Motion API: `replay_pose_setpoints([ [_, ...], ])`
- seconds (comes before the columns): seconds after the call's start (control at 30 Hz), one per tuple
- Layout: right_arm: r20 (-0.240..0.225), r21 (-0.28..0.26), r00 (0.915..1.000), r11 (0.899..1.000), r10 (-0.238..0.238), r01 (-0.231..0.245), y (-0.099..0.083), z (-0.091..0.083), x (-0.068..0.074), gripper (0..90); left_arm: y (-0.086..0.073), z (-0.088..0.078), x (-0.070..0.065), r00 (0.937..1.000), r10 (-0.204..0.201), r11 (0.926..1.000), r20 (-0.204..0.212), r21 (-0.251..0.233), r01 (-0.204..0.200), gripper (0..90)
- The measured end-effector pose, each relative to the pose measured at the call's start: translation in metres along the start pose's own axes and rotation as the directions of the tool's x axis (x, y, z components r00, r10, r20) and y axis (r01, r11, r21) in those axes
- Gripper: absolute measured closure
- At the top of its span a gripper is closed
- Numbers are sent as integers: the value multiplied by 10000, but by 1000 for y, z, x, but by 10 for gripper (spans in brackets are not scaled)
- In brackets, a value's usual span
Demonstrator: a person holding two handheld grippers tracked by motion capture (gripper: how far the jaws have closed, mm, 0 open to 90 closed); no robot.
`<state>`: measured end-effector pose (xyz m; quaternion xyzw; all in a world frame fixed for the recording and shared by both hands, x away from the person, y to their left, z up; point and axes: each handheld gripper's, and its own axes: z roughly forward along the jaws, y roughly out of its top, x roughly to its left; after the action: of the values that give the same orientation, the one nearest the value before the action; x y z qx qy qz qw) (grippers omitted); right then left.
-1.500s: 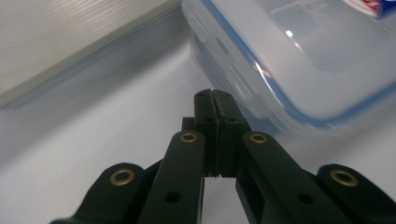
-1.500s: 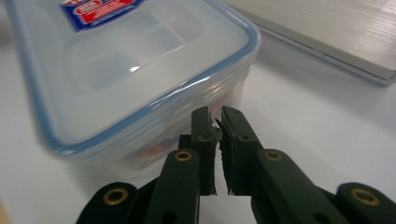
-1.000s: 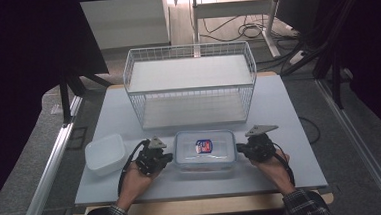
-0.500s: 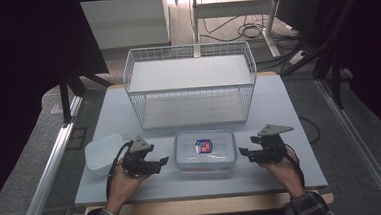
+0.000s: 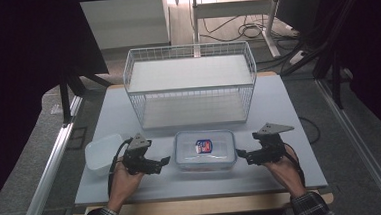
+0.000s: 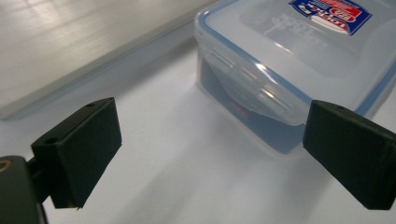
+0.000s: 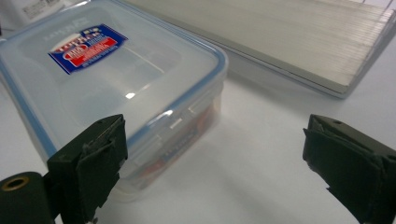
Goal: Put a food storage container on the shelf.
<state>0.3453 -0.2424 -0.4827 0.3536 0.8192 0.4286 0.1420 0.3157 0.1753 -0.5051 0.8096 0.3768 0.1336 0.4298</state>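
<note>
The lidded clear container (image 5: 204,149) sits on the table (image 5: 278,102), in front of the wire basket (image 5: 189,82). My left gripper (image 5: 164,160) and right gripper (image 5: 239,153) flank it, jaws spread wide, gripping nothing. A second container (image 5: 102,152) lies at far left.

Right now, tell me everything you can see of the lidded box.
The box is clear plastic, rectangular with rounded corners. Its lid is on, edged by a blue seal, with a red and blue label on top and latch flaps folded down at both short ends. It sits flat on the table between the two open grippers; neither touches it.
</note>
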Motion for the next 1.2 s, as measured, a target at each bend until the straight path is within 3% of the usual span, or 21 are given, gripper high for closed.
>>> replay_pose_setpoints([
  [0.2, -217, -46, 9997, 9999, 144, -145, 7, 1, 6, 63, 10, 5, 1, 9987, -390, 9990, 321, 221, 383, 51],
  [0.33, -179, 80, 9995, 9996, 266, -264, 13, 5, 11, 26, 16, 11, -1, 9982, -275, 9985, 536, 496, 249, 35],
  [0.47, -320, 143, 9983, 9988, 483, -478, 16, 7, 13, 16, 19, 14, 2, 9936, -500, 9981, 1014, 399, 462, 25],
  [0.7, -641, 388, 9969, 9983, 457, -433, 23, 10, 18, 84, 25, 19, -1, 9911, -508, 9986, 1229, 215, 485, 51],
  [0.8, -918, 501, 9946, 9978, 488, -444, 24, 13, 17, 82, 28, 29, -1, 9816, -697, 9975, 1779, 234, 666, 44],
  [0.83, -1015, 551, 9936, 9975, 503, -448, 24, 15, 17, 80, 28, 29, -1, 9816, -697, 9975, 1779, 234, 666, 38],
  [0.97, -1235, 792, 9902, 9953, 646, -550, 22, 23, 16, 47, 27, 43, -1, 9694, -923, 9952, 2276, 535, 822, 11],
  [1.1, -1554, 1260, 9829, 9888, 991, -797, 18, 33, 13, 30, 27, 52, 0, 9441, -1412, 9889, 2978, 865, 1206, 0],
  [1.13, -1721, 1313, 9781, 9868, 1171, -951, 17, 35, 13, 31, 26, 55, 0, 9337, -1565, 9866, 3221, 959, 1323, 0],
  [1.17, -1721, 1313, 9781, 9868, 1171, -951, 17, 35, 13, 31, 26, 55, 0, 9337, -1565, 9866, 3221, 959, 1323, 0],
  [1.2, -2050, 1420, 9690, 9837, 1380, -1100, 15, 38, 12, 39, 25, 57, 0, 9235, -1705, 9838, 3435, 1116, 1401, 0],
])
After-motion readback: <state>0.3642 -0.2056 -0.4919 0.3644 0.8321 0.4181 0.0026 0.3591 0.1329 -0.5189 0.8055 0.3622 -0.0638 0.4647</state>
